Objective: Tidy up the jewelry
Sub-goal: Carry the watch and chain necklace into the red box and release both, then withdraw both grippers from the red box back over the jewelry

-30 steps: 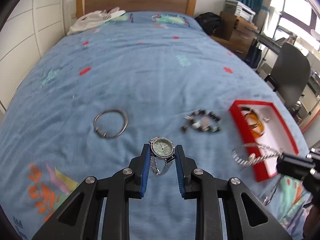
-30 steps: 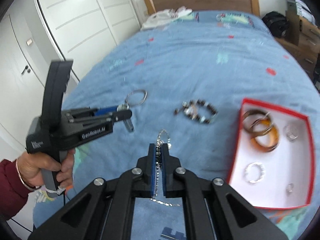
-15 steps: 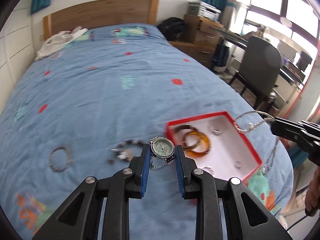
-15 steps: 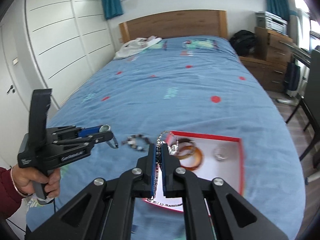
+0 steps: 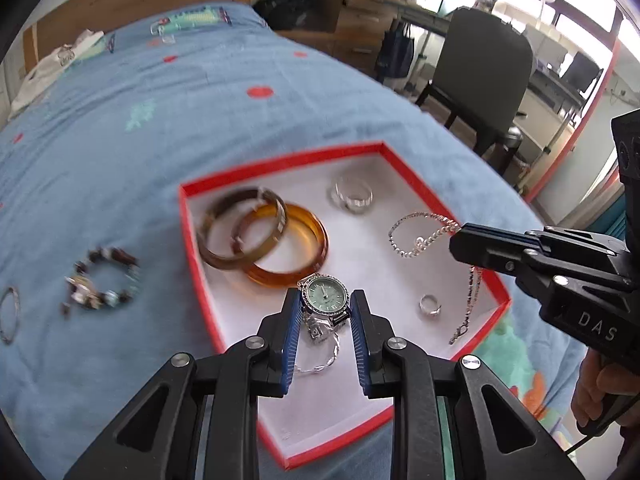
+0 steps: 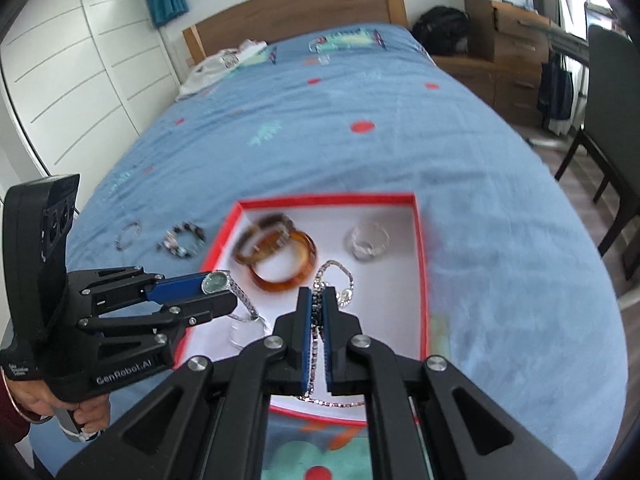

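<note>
My left gripper (image 5: 325,307) is shut on a silver watch (image 5: 325,299) with a green face and holds it above the near part of the red box (image 5: 191,216). My right gripper (image 6: 318,302) is shut on a silver chain necklace (image 6: 334,276) and holds it over the box (image 6: 420,264); the chain hangs down into the box. The right gripper also shows in the left wrist view (image 5: 460,240), the left gripper in the right wrist view (image 6: 224,292). The box holds an amber bangle (image 5: 300,240), a brown bangle (image 5: 224,236), and silver rings (image 5: 352,196).
A beaded bracelet (image 5: 100,280) and a silver bangle (image 5: 10,312) lie on the blue bedspread left of the box. A dark chair (image 5: 484,68) and a desk stand right of the bed. White clothes (image 6: 224,62) lie near the headboard.
Both grippers have moved from above the loose jewelry to above the red box, carrying the watch and the necklace. The box is now much closer in both views.
</note>
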The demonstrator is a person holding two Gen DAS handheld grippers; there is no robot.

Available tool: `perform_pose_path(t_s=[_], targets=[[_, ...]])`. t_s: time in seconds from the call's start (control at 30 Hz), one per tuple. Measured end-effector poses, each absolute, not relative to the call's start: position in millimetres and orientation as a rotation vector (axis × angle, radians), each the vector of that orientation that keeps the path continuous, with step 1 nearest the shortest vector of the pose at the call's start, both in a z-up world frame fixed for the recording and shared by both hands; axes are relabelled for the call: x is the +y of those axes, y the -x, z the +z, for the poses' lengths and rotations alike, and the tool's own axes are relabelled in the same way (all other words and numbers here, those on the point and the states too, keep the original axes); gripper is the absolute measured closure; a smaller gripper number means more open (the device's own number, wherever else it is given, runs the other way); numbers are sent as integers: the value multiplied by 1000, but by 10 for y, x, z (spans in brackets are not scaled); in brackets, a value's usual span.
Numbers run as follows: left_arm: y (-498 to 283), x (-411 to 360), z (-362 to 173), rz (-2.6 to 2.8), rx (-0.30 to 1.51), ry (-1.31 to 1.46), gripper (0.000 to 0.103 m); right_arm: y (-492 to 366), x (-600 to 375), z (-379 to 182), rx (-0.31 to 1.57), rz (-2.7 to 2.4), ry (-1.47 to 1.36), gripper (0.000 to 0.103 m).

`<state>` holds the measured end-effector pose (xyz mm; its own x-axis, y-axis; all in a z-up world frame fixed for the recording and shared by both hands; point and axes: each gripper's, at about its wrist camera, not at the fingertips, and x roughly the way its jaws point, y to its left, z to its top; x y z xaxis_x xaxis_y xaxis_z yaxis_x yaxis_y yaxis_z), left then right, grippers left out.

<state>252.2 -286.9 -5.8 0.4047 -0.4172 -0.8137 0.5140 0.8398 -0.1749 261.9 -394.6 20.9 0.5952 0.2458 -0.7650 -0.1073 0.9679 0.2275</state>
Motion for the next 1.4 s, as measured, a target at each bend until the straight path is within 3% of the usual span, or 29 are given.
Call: perform_pose_path(t_s=[0.33,0.7,1.07,1.27,1.4], targets=[[-2518,-2892,-370,-562,1049,-130,79,-2643,-4001,-290,1027,233,-132,98],[-2591,-2959,-413,-540,1056,-154,78,-2693,-3944,-393,1104,223,-18,97],[-2605,-2941,-373,-530,1071,-136,66,-2632,-3941,-308,1108,193,-26,96],[-2501,-2803,-169,-517,1035,-110,62,-2513,-3991,-155,1091,176,-36,92],[-2400,-2738,21,-508,987,-107,56,-2434,-3943,-1,1081,168,-27,80]])
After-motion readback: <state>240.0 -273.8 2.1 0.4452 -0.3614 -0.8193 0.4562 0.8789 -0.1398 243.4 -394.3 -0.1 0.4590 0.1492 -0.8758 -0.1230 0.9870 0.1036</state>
